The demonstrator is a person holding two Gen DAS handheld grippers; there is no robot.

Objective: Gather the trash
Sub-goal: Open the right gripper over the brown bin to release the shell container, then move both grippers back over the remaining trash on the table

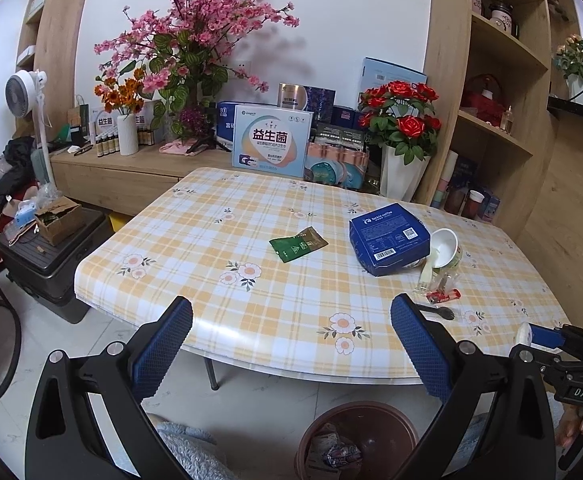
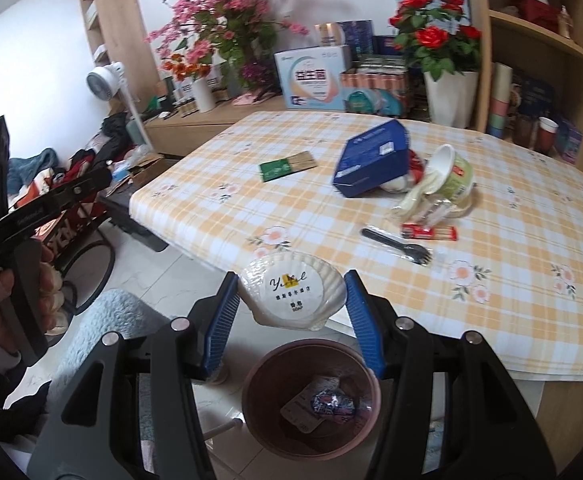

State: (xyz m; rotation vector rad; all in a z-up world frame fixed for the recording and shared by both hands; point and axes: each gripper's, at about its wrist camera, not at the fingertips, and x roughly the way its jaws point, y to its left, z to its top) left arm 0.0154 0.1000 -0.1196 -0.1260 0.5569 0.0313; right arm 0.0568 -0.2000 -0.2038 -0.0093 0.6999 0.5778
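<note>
My right gripper is shut on a white shell-shaped soap packet and holds it above the brown trash bin on the floor, which holds several wrappers. My left gripper is open and empty, at the near edge of the checked table, with the bin below it. On the table lie a green sachet, a blue coffee box, a tipped noodle cup, a red wrapper and a black plastic fork.
A wooden sideboard behind the table carries flower vases and boxes. Shelves stand at the right. A black case with a cardboard box and a fan stand at the left.
</note>
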